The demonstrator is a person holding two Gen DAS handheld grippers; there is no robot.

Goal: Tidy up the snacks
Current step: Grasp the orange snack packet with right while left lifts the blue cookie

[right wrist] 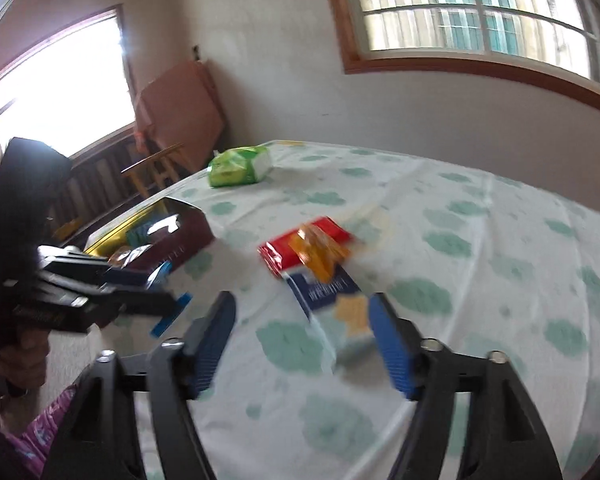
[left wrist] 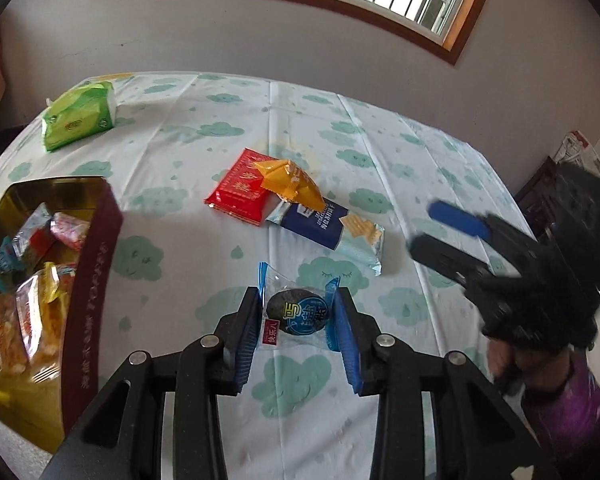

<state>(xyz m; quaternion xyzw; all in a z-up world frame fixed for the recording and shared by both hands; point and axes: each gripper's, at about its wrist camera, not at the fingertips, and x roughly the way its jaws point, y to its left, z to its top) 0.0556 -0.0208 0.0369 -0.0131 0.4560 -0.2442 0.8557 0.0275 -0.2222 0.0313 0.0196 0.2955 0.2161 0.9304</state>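
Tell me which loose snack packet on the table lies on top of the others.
The orange packet: it rests across both the red packet and the navy cracker packet, which lie flat on the tablecloth.

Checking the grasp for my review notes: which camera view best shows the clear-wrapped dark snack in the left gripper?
The left wrist view: the clear-wrapped dark snack sits sharp and centred between the left gripper fingers, label legible. The right wrist view is motion-blurred; there the left gripper appears side-on and the snack cannot be made out.

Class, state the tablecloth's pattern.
White tablecloth printed with green clouds; clearest in left wrist view.
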